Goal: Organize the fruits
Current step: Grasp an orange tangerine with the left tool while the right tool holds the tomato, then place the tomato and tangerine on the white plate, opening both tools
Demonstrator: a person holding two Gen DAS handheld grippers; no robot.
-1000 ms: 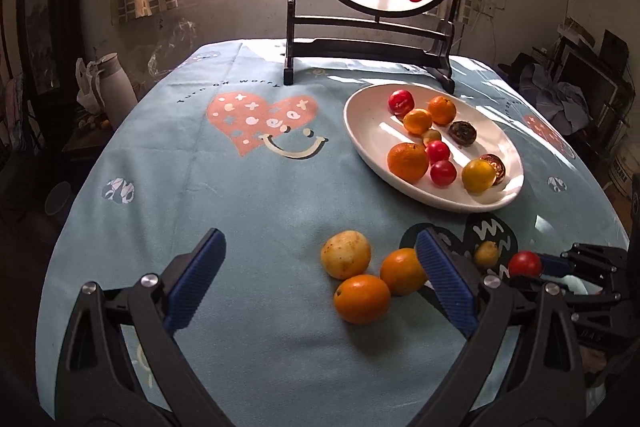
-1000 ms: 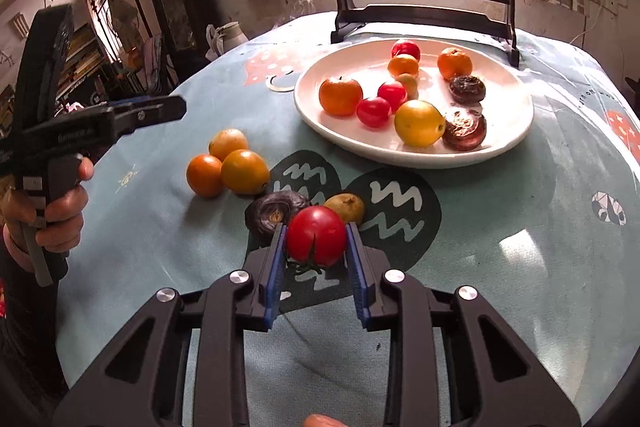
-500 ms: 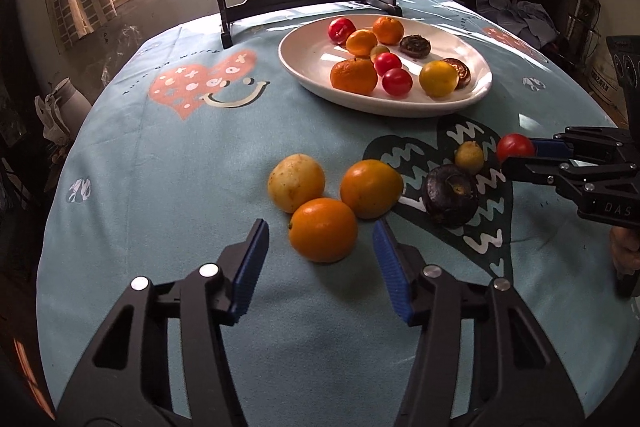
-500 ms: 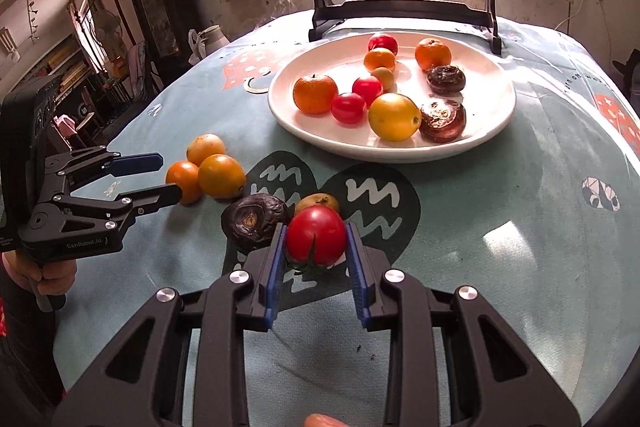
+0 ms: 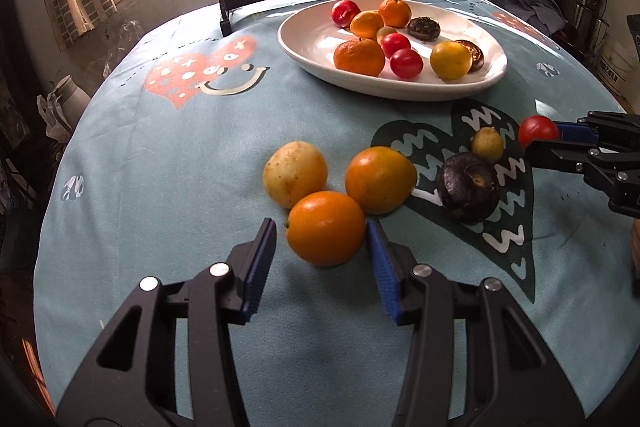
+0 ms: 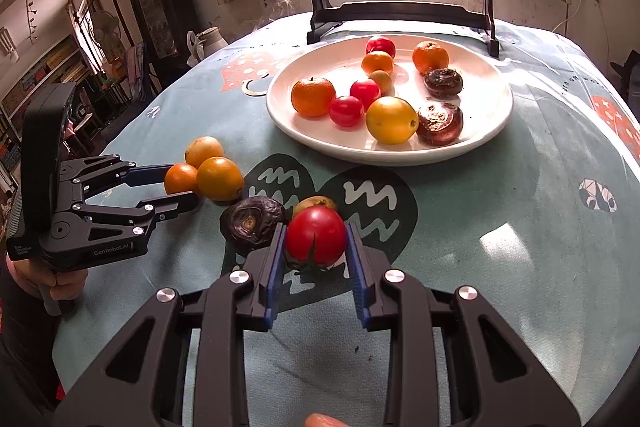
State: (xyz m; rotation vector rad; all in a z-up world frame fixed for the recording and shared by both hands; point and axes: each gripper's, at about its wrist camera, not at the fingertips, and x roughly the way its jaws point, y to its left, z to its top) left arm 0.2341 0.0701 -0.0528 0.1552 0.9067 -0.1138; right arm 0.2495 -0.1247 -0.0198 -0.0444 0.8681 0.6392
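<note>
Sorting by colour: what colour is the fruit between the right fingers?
Red, a tomato; clearest in the right wrist view.

- The left gripper (image 5: 320,239), wide open a second ago and held above the loose fruit, has come down to the tablecloth (image 5: 160,155), tilted lower.
- Its jaws have just been closing around the nearest orange (image 5: 325,227); the right pad (image 5: 378,259) appears to touch the peel, while a thin gap seems to remain at the left pad (image 5: 260,259).
</note>
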